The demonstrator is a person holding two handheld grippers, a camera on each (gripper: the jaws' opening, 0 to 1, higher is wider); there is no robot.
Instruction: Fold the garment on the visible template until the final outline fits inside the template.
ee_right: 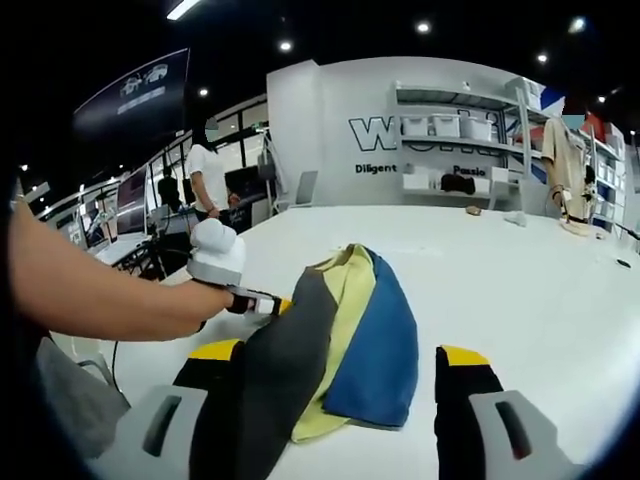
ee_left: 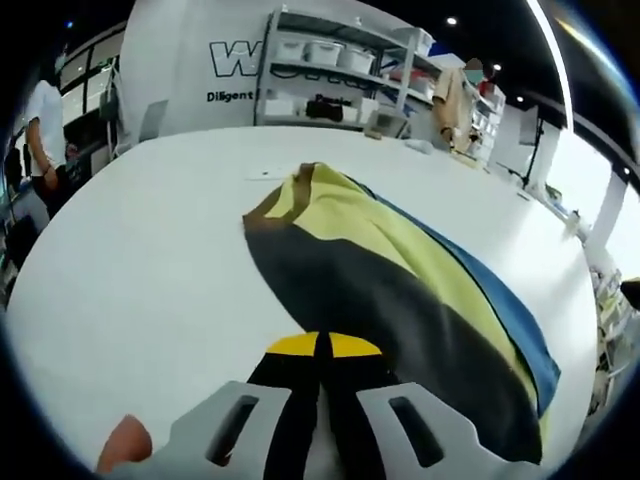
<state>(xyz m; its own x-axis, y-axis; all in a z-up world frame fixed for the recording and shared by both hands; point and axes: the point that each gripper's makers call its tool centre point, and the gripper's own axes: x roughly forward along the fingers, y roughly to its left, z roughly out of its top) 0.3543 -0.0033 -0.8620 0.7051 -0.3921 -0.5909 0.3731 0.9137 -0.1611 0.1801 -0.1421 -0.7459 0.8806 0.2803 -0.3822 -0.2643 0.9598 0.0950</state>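
A folded garment (ee_left: pixel 400 270) in dark grey, pale yellow and blue lies on the white table (ee_left: pixel 150 250). In the left gripper view, my left gripper (ee_left: pixel 322 345) has its yellow-tipped jaws pressed together at the garment's dark grey near edge. In the right gripper view, a hand holds that same left gripper (ee_right: pixel 283 305), whose tip pinches the grey edge of the garment (ee_right: pixel 350 320). My right gripper (ee_right: pixel 340 355) is open, jaws wide apart. The garment's near end lies between them, and the grey cloth runs down beside the left jaw.
Shelves with white bins (ee_right: pixel 450 125) line the back wall. A person (ee_right: pixel 208 170) stands past the table's far left edge. A mannequin in a beige top (ee_right: pixel 570 150) stands at the back right. The holder's forearm (ee_right: pixel 90 290) crosses the left side of the right gripper view.
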